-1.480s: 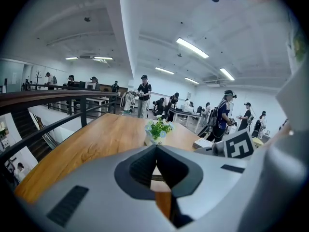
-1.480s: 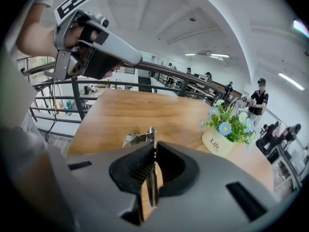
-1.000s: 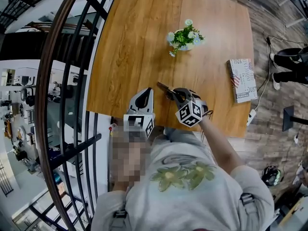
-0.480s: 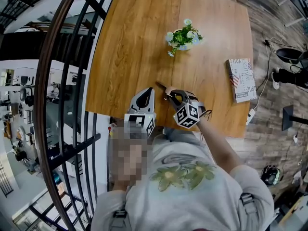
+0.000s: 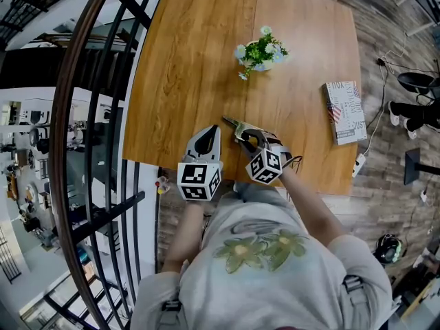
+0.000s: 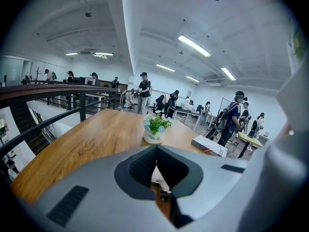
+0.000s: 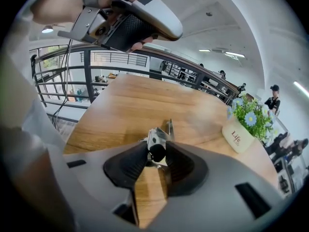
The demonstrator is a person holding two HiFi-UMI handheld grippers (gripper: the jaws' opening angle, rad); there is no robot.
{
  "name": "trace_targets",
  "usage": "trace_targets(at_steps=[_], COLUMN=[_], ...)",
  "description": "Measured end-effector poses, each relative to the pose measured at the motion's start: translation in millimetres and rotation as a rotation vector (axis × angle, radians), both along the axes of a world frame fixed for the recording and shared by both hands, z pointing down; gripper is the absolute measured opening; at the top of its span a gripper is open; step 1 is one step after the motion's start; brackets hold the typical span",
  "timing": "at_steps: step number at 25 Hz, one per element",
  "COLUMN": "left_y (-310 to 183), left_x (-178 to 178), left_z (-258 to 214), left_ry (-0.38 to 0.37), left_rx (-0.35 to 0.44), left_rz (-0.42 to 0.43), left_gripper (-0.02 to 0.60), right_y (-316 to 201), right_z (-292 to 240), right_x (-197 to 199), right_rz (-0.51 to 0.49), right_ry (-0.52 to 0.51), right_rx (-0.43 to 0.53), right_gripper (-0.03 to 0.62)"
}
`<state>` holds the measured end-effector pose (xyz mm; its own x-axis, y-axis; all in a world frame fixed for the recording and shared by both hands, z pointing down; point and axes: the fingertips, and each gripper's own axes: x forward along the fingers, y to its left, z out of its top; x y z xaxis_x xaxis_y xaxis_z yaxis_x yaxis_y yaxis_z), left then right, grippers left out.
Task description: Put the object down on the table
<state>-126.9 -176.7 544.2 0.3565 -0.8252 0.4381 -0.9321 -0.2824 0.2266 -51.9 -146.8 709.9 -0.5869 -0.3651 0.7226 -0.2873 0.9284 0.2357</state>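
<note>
A small metal hand tool [image 5: 232, 124] with a dark grip lies at the near edge of the wooden table [image 5: 206, 47]. My right gripper [image 5: 249, 138] reaches down over it. In the right gripper view the tool [image 7: 157, 138] sits between the pads. The jaws have just been opening and no longer squeeze it, so the gripper [image 7: 155, 154] stands open around it. My left gripper [image 5: 207, 135] hovers just left of the tool, fingertips together and empty. In the left gripper view its jaws [image 6: 156, 151] meet at the tip, with a bit of the tool showing below.
A white pot of flowers [image 5: 261, 50] stands mid-table, also seen as the pot [image 7: 237, 137] and the pot [image 6: 154, 132]. A book [image 5: 346, 112] lies at the right edge. A dark metal railing [image 5: 103, 115] runs along the table's left side. People stand in the far room.
My right gripper has sunk a little towards the table and slid slightly left with the tool. Its jaws have spread apart. The left gripper has stayed put.
</note>
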Motion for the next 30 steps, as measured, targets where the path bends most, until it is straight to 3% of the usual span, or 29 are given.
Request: trace_targets(at_steps=[6,13,24,30], left_y=[0,2,4,3], left_x=[1,-2,1,7], left_z=[-1,-4,-13,-23], left_ry=[-0.002,-0.006,-0.006,0.006], left_rx=[-0.001,0.004,0.028,0.050], left_rz=[0.003,0.012,0.033,0.044], left_gripper=[0.012,0.012,0.012,0.012], right_y=[0,6,-13,-24], right_z=[0,-2,-55,-103], right_x=[0,-4,6,5], right_rz=[0.012,0.071,0.252,0.304], right_ry=[-0.008,-0.067,-0.260,-0.368], right_rx=[-0.024,-0.167,-0.266,-0.243], right_gripper=[0.137,0.206,0.206,0.167])
